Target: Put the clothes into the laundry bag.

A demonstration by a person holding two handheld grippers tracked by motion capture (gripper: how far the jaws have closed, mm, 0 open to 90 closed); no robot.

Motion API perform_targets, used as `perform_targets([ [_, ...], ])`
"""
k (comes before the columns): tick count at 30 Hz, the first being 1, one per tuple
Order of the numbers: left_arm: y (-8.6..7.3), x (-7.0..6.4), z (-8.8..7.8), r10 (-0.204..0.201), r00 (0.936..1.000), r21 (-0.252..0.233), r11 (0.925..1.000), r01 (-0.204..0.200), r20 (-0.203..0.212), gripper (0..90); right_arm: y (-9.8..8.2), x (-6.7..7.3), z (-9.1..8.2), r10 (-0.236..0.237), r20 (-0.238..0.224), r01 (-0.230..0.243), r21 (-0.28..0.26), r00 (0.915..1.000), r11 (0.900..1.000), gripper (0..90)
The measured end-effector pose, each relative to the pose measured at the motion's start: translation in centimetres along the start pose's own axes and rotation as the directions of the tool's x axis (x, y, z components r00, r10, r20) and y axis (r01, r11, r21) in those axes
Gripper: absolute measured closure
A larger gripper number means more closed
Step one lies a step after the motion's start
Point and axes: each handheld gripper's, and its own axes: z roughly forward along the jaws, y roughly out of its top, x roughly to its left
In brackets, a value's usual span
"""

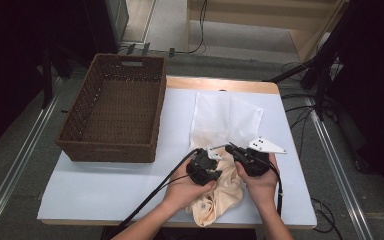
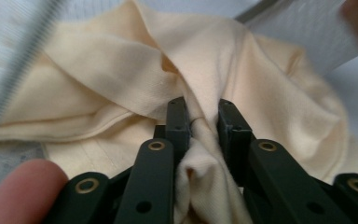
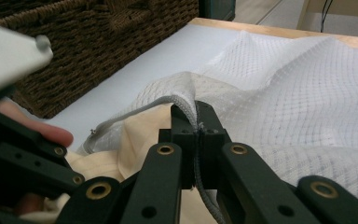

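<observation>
Nearest the person's edge of the white desk (image 1: 105,190), a cream garment (image 1: 225,192) lies crumpled, its lower end reaching almost to the desk's front rim. Both forearms come in from the bottom of the high view and meet over this cloth, the hands close together with knuckles up and the grippers pointing away from the person.

The left gripper (image 1: 203,167) sits low on the garment. In the left gripper view its fingers (image 2: 178,122) stand narrow and pinch a raised fold of the cream fabric, which bunches up between the two pads and spills down between the arms of the gripper. A fingertip of the person shows at the lower left corner of that view.

The right gripper (image 1: 245,156), just beside the left one and carrying a grey three-cornered plate, is shut tight on the rim of a white mesh laundry bag (image 1: 225,117). In the right gripper view the fingers (image 3: 182,126) clamp the bag's thick corded edge, lifting it slightly so that the cream garment lies right under and beside the opening.

Beyond the hands the mesh bag spreads flat toward the far edge of the desk. To the left, well apart from the cloth, a dark brown wicker basket (image 1: 87,107) stands on the desk's far left corner. Cables trail across the floor beyond the desk.
</observation>
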Motion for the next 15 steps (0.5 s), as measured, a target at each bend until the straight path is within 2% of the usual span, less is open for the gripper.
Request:
perform_targets([
  [1, 0.1, 0.2, -0.3, -0.016, 0.9996, -0.025, 0.9996, 0.016, 0.024, 78.7, 0.1, 0.0, -0.1, -0.001, -0.001, 0.001, -0.002, 1.0, 1.0, 89.4],
  [2, 0.3, 0.6, -0.7, -0.048, 0.9965, -0.052, 0.9973, 0.052, 0.068, 79.0, 0.1, 0.0, -0.2, -0.001, -0.005, 0.0, -0.006, 1.0, 1.0, 89.4],
  [3, 0.5, 1.2, -1.3, -0.102, 0.9854, -0.09, 0.9893, 0.115, 0.136, 79.1, 0.3, 0.1, -0.3, 0.001, -0.005, -0.001, -0.013, 1.0, 1.0, 89.4],
  [4, 0.7, 1.7, -1.6, -0.136, 0.9725, -0.118, 0.9801, 0.16, 0.189, 79.2, 0.4, 0.2, -0.5, 0.004, -0.009, -0.004, -0.02, 1.0, 1.0, 89.4],
  [5, 0.8, 2.5, -2.0, -0.179, 0.9539, -0.161, 0.9618, 0.221, 0.241, 79.1, 0.6, 0.3, -0.6, -0.001, -0.009, 0.001, -0.025, 1.0, 1.0, 89.4],
  [6, 0.9, 2.8, -2.2, -0.193, 0.9523, -0.184, 0.9534, 0.239, 0.236, 79.1, 0.8, 0.4, -0.7, -0.005, -0.013, 0.005, -0.033, 0.9999, 0.999, 89.4],
  [7, 1.0, 3.1, -2.3, -0.205, 0.9596, -0.208, 0.9473, 0.244, 0.193, 79.0, 0.9, 0.6, -0.8, -0.003, -0.012, 0.002, -0.037, 0.9999, 0.999, 89.4],
  [8, 1.0, 3.2, -2.1, -0.22, 0.9628, -0.214, 0.9442, 0.251, 0.157, 78.7, 1.1, 0.6, -1.0, -0.012, -0.014, 0.011, -0.046, 0.9998, 0.999, 89.4],
  [10, 0.8, 3.6, -1.3, -0.251, 0.964, -0.199, 0.9439, 0.264, 0.089, 76.9, 1.1, 0.8, -1.0, -0.012, -0.017, 0.012, -0.046, 0.9998, 0.999, 89.4],
  [11, 0.6, 3.7, -0.4, -0.242, 0.9697, -0.177, 0.9535, 0.244, 0.033, 74.6, 1.1, 0.8, -1.0, -0.014, -0.018, 0.013, -0.041, 0.9997, 0.999, 89.4],
  [12, 0.4, 3.8, 0.6, -0.228, 0.9736, -0.141, 0.9639, 0.226, -0.003, 71.6, 1.0, 0.7, -0.9, -0.014, -0.017, 0.013, -0.036, 0.9998, 0.999, 89.4],
  [13, 0.2, 4.0, 1.7, -0.216, 0.9764, -0.087, 0.9728, 0.215, -0.001, 67.3, 0.9, 0.6, -0.8, -0.013, -0.015, 0.012, -0.032, 0.9998, 0.999, 89.4],
  [14, -0.1, 4.1, 2.3, -0.211, 0.9771, -0.067, 0.9749, 0.212, 0.028, 62.2, 0.8, 0.5, -0.7, -0.012, -0.012, 0.012, -0.028, 0.9999, 1.0, 89.4],
  [15, -0.1, 3.9, 2.2, -0.193, 0.9809, -0.076, 0.9779, 0.194, 0.021, 60.6, 0.7, 0.4, -0.7, -0.008, -0.012, 0.008, -0.022, 0.9999, 1.0, 89.4],
])
